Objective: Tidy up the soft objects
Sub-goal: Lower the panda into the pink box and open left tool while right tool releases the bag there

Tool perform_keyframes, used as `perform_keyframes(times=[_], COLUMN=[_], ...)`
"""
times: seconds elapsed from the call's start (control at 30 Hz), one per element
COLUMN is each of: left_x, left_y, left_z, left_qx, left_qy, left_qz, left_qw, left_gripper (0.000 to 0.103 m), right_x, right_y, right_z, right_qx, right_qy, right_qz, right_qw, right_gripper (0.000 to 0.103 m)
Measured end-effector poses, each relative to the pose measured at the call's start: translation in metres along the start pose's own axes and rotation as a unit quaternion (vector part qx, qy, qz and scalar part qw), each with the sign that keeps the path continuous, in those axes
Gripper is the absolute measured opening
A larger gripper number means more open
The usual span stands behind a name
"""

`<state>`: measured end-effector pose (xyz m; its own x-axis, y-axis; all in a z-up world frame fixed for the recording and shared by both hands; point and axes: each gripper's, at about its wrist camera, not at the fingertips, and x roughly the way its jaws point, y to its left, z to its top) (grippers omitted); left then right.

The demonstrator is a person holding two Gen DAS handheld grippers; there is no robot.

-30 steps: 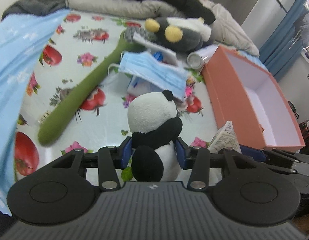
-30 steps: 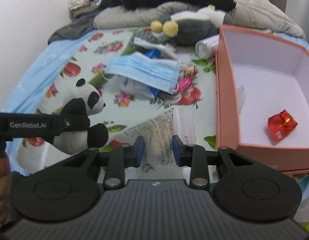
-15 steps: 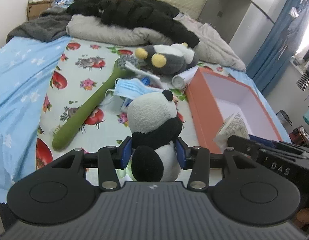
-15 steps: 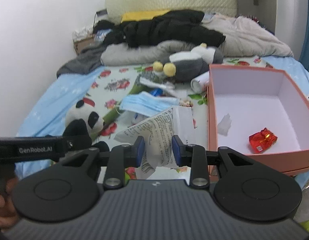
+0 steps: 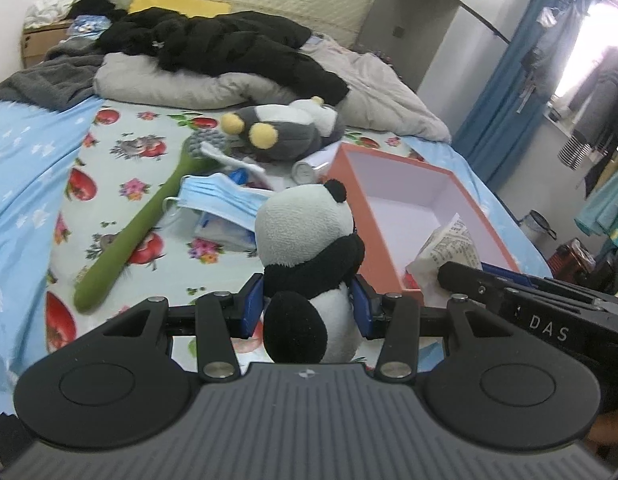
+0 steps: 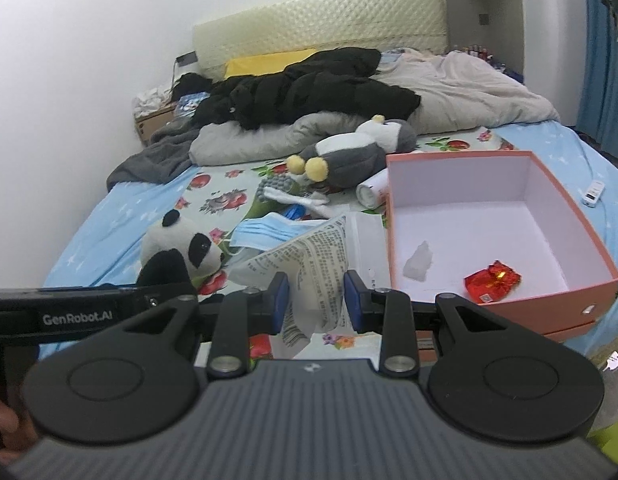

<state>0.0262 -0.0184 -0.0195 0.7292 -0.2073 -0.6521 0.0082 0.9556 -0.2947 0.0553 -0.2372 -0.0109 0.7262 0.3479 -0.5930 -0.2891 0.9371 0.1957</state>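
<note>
My left gripper is shut on a panda plush and holds it up above the bed. The panda also shows in the right wrist view, at the left. My right gripper is shut on a printed plastic packet, held up left of the orange box. The packet shows at the right of the left wrist view, over the box's near corner. The box holds a red wrapper and a white scrap.
On the fruit-print sheet lie a blue face mask, a long green plush, a grey penguin plush and a white tube. Black and beige bedding is piled at the head. A white remote lies right of the box.
Both grippers have risen and tilted up with their loads; the bed now looks farther away. The packet has come up off the sheet and moved toward the box.
</note>
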Motion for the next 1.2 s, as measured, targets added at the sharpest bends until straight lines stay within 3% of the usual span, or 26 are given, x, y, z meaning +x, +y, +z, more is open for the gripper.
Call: perform_keyframes(times=[0.63, 0.97, 1.2], left_x=[0.037, 0.104, 0.174], left_y=[-0.082, -0.121, -0.149], left_z=[0.011, 0.045, 0.068], left_qx=[0.077, 0.098, 0.116], left_qy=[0.036, 0.072, 0.103], left_qz=[-0.085, -0.102, -0.107], left_qw=[0.9927, 0.9874, 0.9822], left_gripper=[0.052, 0.052, 0.052], right_x=[-0.034, 0.005, 0.044], right_y=[-0.061, -0.112, -0.154], right_z=[-0.002, 0.008, 0.022], right_qx=[0.067, 0.111, 0.131], right_qy=[-0.015, 0.013, 0.029], right_qz=[-0.072, -0.096, -0.112], right_qw=[0.995, 0.989, 0.985], right_gripper=[0.034, 0.034, 0.034])
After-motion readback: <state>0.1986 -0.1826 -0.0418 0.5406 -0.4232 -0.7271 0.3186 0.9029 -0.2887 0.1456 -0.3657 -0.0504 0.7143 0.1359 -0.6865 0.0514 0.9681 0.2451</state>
